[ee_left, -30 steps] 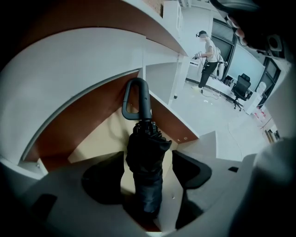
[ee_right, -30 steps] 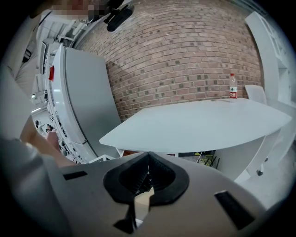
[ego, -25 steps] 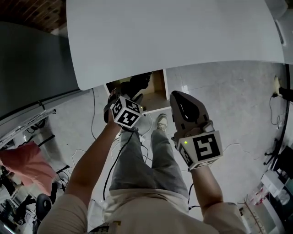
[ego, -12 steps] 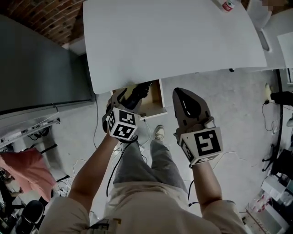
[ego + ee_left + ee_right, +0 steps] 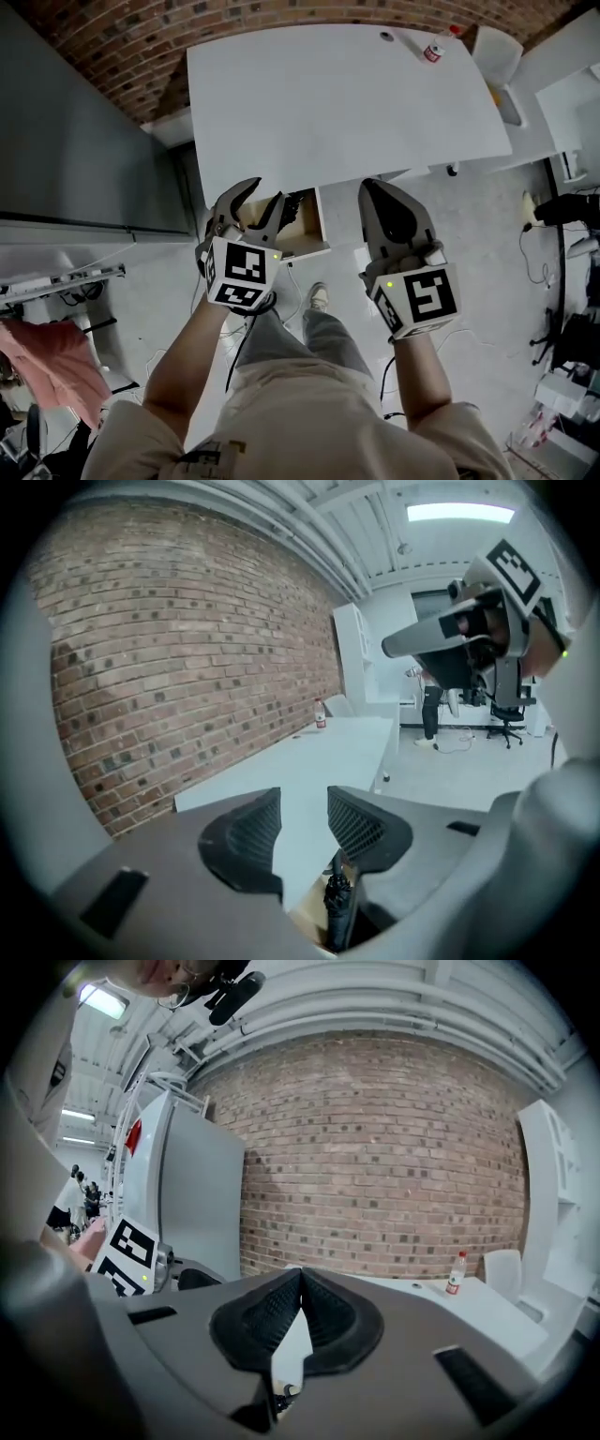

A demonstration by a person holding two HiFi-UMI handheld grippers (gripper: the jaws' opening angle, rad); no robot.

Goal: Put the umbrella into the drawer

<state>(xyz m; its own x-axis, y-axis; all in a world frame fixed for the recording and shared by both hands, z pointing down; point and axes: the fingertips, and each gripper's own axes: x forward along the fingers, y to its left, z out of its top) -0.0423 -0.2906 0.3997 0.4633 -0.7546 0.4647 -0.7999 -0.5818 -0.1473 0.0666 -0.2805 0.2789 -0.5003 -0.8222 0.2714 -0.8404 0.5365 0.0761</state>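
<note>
My left gripper (image 5: 262, 193), jaws half apart after just closing on nothing, and my right gripper (image 5: 372, 187), jaws pressed together, hang at the table (image 5: 347, 103) edge. The umbrella (image 5: 337, 904) lies below the left jaws, inside the open drawer (image 5: 310, 231).

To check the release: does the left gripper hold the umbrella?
No, the left gripper has just been closing its jaws with nothing between them; the umbrella lies in the drawer below.

No lettering is legible; the bottle (image 5: 433, 51) label is too small.
</note>
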